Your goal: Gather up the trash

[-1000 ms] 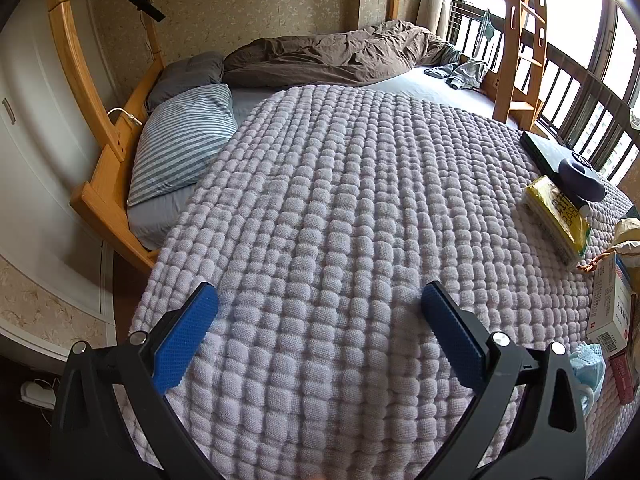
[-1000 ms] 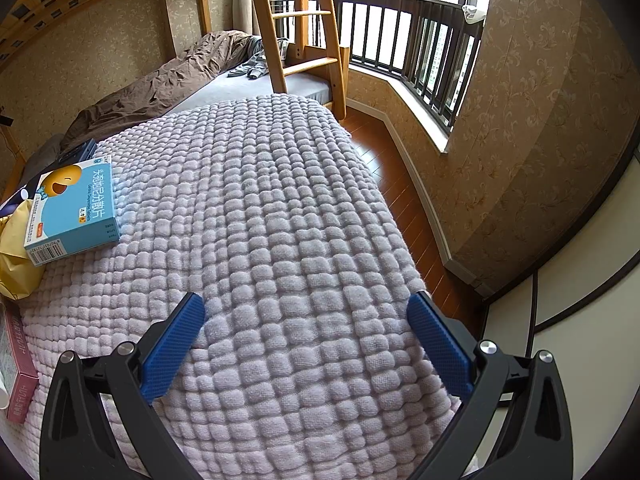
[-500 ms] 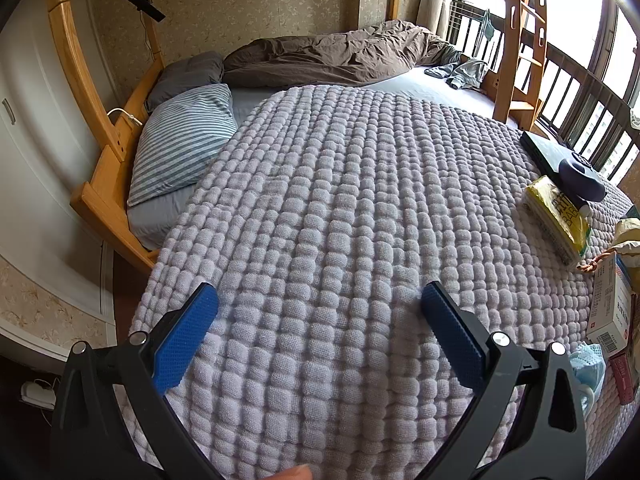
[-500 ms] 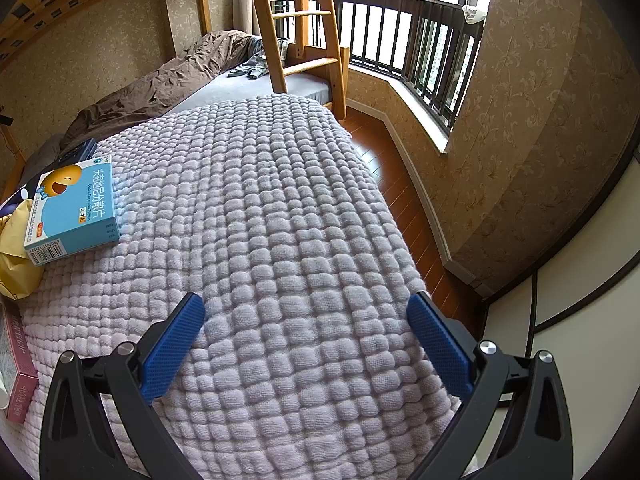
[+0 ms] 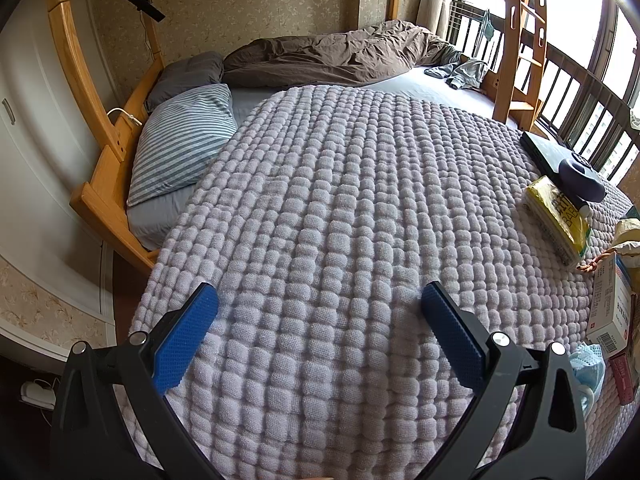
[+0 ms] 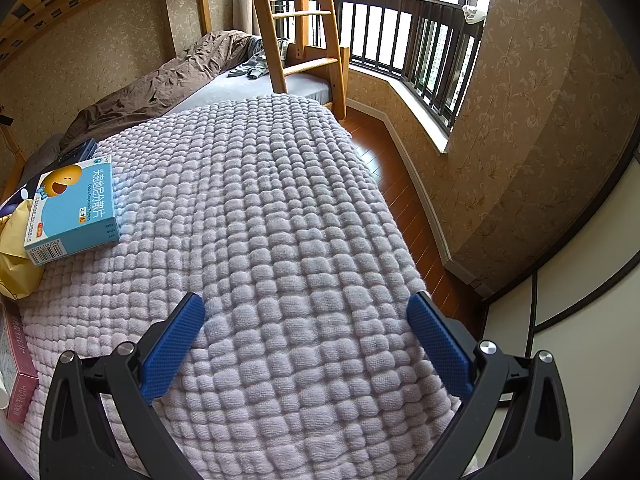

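Blanket (image 5: 340,216) pale lilac-grey, puffy grid of squares. Pillow (image 5: 184,140) striped grey-blue and white; second pillow (image 5: 188,76) plain dark grey. Duvet (image 5: 340,56) brown. Bed frame (image 5: 100,184) honey-toned wood. Sheet (image 5: 432,88) light grey-blue. Left gripper (image 5: 318,304) black, pads (image 5: 186,336) blue, dotted texture; right gripper (image 6: 306,312) same. Medicine box (image 6: 72,204) sky blue, orange smiling face, white barcode end. Wipes pack (image 5: 558,216) yellow-green. Slim box (image 6: 18,364) pink. Crumpled bag (image 6: 16,268) mustard yellow. Wallpaper (image 6: 552,80) tan, floral scrolls. Floor (image 6: 404,184) reddish-brown wood. Railing (image 6: 420,40) dark brown.

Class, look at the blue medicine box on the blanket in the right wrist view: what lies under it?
The blue medicine box rests partly on the lilac blanket and partly over a yellow bag. What the box covers of the bag cannot be seen.
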{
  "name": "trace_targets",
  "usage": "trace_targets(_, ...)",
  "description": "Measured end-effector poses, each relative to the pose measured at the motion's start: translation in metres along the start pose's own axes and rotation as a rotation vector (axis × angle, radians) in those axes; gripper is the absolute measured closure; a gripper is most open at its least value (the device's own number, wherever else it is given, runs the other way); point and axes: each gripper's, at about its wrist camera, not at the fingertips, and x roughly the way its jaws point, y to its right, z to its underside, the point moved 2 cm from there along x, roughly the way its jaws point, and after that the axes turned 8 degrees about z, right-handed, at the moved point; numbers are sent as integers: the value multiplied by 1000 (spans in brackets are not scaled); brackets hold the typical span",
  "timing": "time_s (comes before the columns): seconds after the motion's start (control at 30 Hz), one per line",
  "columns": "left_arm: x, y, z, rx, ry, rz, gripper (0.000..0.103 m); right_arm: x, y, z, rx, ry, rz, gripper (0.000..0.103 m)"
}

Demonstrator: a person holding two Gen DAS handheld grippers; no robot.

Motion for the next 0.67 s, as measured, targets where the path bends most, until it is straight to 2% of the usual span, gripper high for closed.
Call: trace_targets(0.67, 0, 1, -1, 0, 0, 0, 1, -1, 0, 1, 0, 0, 0, 4)
